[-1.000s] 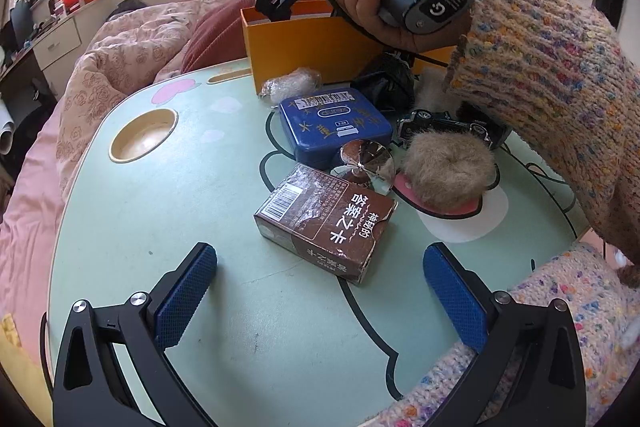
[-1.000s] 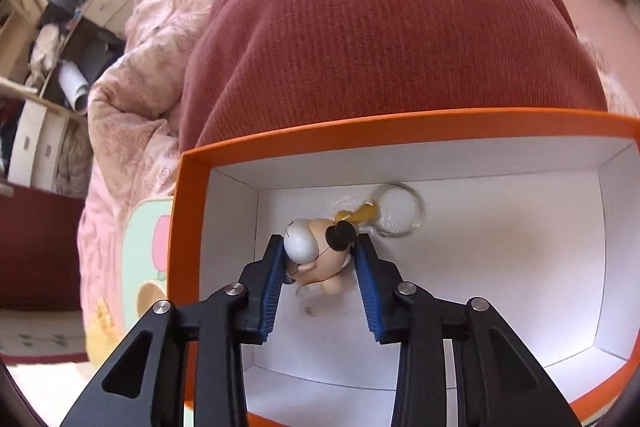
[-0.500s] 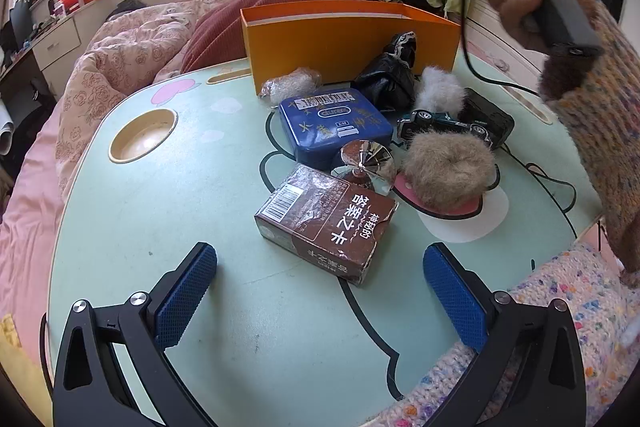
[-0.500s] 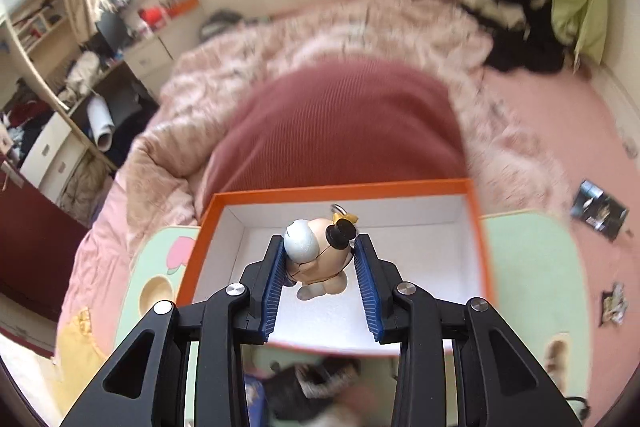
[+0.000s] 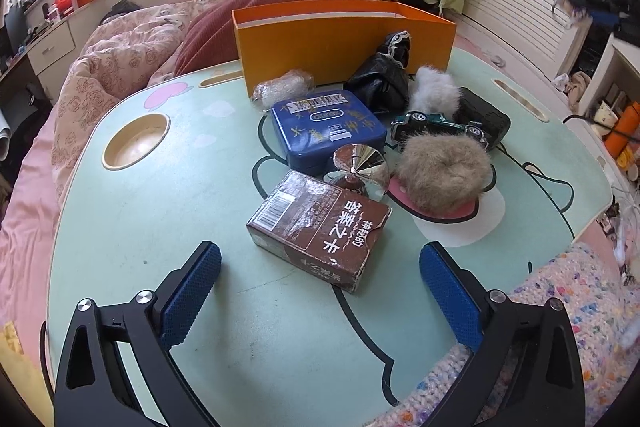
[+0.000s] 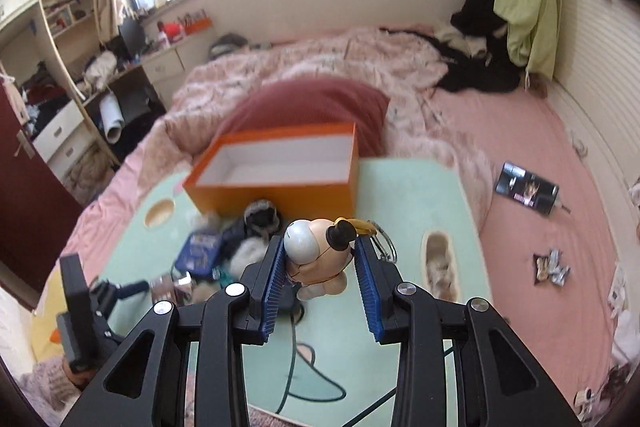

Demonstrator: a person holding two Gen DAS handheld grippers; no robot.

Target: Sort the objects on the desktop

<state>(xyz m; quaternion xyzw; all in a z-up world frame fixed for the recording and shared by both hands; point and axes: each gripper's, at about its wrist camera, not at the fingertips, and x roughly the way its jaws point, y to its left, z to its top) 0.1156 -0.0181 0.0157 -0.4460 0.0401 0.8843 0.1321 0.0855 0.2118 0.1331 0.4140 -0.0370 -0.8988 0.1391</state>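
My right gripper [image 6: 320,263] is shut on a small dog-figure keychain [image 6: 316,255] and holds it high above the table, well back from the orange box [image 6: 276,167], whose white inside shows nothing. My left gripper [image 5: 320,279] is open low over the table, just short of a brown card box [image 5: 320,223]. Behind that lie a silver cone top [image 5: 360,163], a blue tin [image 5: 328,125], a brown fur puff [image 5: 442,173], a green toy car [image 5: 436,127], a black pouch [image 5: 380,79] and a white puff [image 5: 434,93]. The orange box [image 5: 344,43] stands at the back.
The green cartoon table [image 5: 160,227] has a round cup recess [image 5: 136,141] at the left. A pink bed and a red pillow [image 6: 308,107] lie behind it. A knitted blanket [image 5: 560,327] is at the front right.
My right gripper has risen out of the orange box and pulled back and up, still shut on the keychain. My left gripper has not moved.
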